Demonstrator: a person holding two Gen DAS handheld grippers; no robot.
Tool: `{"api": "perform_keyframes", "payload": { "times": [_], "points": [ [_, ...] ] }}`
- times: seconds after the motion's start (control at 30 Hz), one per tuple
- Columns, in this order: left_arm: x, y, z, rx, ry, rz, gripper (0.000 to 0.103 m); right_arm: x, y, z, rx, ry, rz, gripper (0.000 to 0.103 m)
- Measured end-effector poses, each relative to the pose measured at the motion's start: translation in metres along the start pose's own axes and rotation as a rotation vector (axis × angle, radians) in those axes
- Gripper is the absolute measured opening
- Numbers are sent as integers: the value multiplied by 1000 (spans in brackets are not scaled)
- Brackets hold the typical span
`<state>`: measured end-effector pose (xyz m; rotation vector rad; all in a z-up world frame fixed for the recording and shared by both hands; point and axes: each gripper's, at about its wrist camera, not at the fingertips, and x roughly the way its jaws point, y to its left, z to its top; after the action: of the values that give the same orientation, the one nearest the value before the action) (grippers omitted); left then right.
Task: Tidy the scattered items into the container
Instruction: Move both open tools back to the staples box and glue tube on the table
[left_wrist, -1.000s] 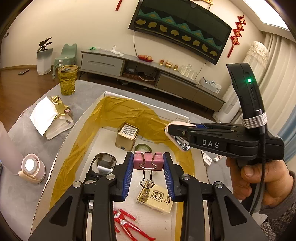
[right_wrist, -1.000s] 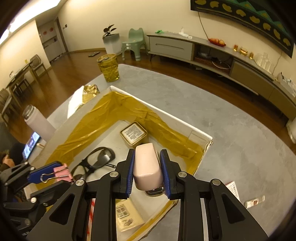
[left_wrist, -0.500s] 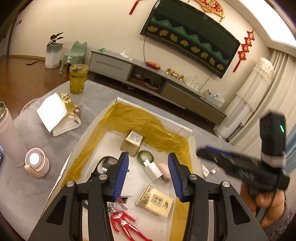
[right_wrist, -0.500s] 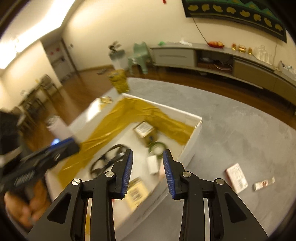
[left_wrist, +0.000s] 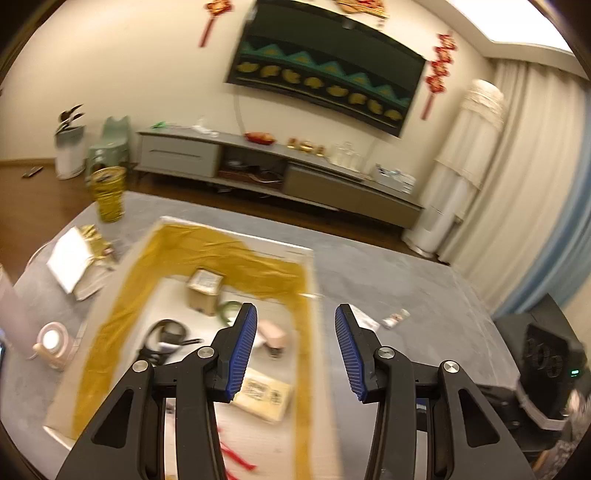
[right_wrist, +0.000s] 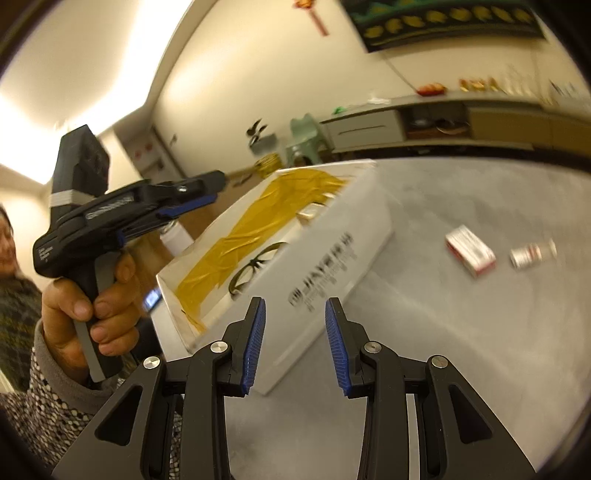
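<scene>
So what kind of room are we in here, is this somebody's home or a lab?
Most likely a home living room. A wide dark screen hangs on the wall above a long low media cabinet, with pale floor-length curtains to one side and red hanging ornaments beside the screen.

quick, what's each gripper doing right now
left gripper: open, holding nothing
right gripper: open, holding nothing

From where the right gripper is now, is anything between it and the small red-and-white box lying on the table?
Nothing visible. The right gripper is open and empty, and only bare grey table lies between it and the red-and-white box. The container sits to the left, off that line.
</scene>
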<state>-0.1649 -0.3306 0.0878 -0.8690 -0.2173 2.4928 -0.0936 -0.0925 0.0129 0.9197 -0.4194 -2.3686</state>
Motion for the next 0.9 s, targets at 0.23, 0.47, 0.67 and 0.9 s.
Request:
{"api": "perform_keyframes", "payload": {
  "times": [0.23, 0.47, 0.67, 0.9],
  "points": [
    [19, -58, -13, 103, 66, -60, 46, -21, -30, -6, 60, 15, -35, 38],
    [58, -100, -24, 96, 155, -94, 54, -51, -69, -3, 168, -26, -126, 38],
    [101, -122, -27, 72, 221, -57, 57, -71, -104, 3, 265, -63, -189, 38],
    [154, -135, -23, 76, 248, 7, 60, -74, -137, 3, 368, -49, -225, 38]
  ]
}}
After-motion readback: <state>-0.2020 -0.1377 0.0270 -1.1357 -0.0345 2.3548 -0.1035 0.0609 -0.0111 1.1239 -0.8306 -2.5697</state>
